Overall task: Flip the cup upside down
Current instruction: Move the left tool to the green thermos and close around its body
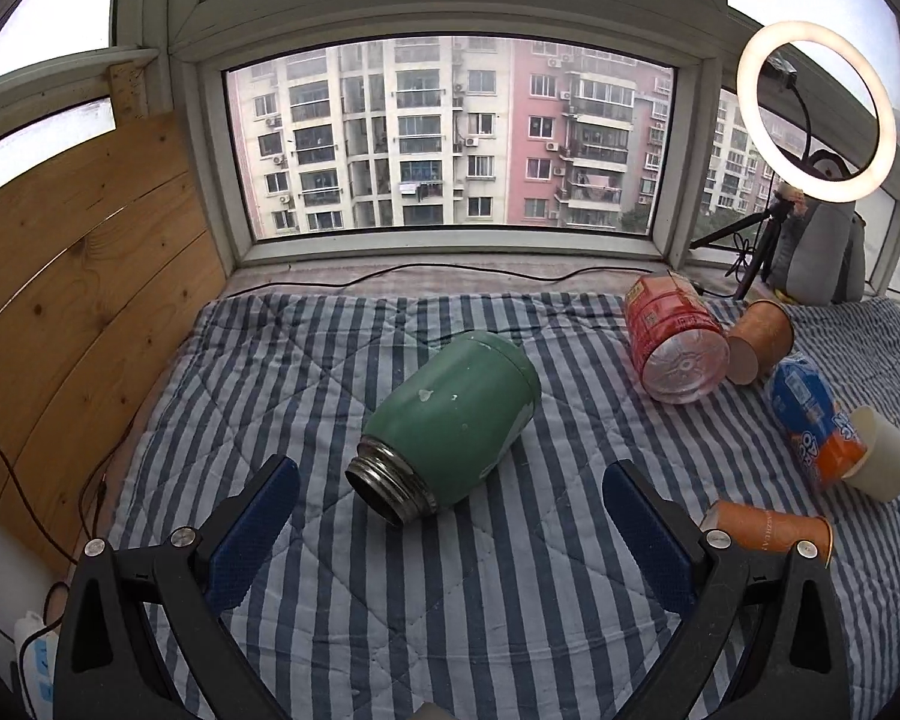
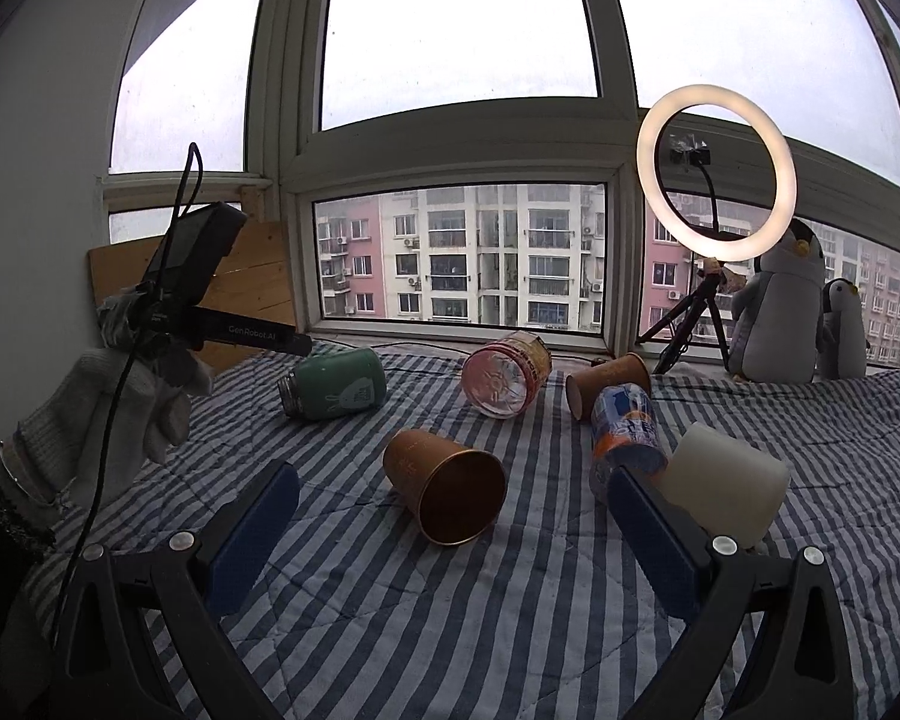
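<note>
A green metal cup (image 1: 456,420) with a threaded steel mouth lies on its side on the striped cloth (image 1: 450,600), its mouth toward my left gripper (image 1: 450,504). That gripper is open and empty, its blue pads on either side just short of the mouth. The green cup also shows far left in the right wrist view (image 2: 336,387). A brown paper cup (image 2: 444,483) lies on its side with its mouth toward my right gripper (image 2: 450,504), which is open and empty just in front of it. The left gripper's body (image 2: 210,276) shows at left, held by a gloved hand.
A red-labelled clear bottle (image 1: 672,342), a second brown cup (image 1: 756,339), a blue and orange bottle (image 1: 810,420), a white cup (image 1: 879,456) and the near brown cup (image 1: 768,531) lie at right. A ring light (image 2: 717,174) and plush penguins (image 2: 780,306) stand by the window. A wooden board (image 1: 78,276) stands at left.
</note>
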Action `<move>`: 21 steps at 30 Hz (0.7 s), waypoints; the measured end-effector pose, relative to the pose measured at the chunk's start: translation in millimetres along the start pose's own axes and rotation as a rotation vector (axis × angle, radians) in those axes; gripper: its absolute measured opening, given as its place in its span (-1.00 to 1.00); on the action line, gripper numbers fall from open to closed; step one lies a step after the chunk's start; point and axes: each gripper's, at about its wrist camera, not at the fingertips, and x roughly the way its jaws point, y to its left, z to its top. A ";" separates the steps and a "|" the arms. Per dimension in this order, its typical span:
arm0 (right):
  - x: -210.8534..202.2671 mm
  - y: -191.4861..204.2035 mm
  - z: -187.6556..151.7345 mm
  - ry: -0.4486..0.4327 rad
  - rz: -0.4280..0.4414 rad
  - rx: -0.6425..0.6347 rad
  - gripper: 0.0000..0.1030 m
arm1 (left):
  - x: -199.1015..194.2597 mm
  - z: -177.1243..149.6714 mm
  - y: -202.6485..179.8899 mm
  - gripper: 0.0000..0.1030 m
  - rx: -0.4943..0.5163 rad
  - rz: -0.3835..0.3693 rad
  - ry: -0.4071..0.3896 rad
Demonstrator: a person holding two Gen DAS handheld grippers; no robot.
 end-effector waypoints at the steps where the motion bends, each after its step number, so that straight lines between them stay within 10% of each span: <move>1: 1.8 -1.1 -1.3 -0.002 0.003 0.004 0.98 | 8.1 4.7 1.4 0.99 0.000 -0.003 0.011; 21: -3.1 15.0 -5.2 -0.032 0.030 -0.074 0.98 | 119.3 47.9 -12.1 0.98 0.056 -0.024 0.257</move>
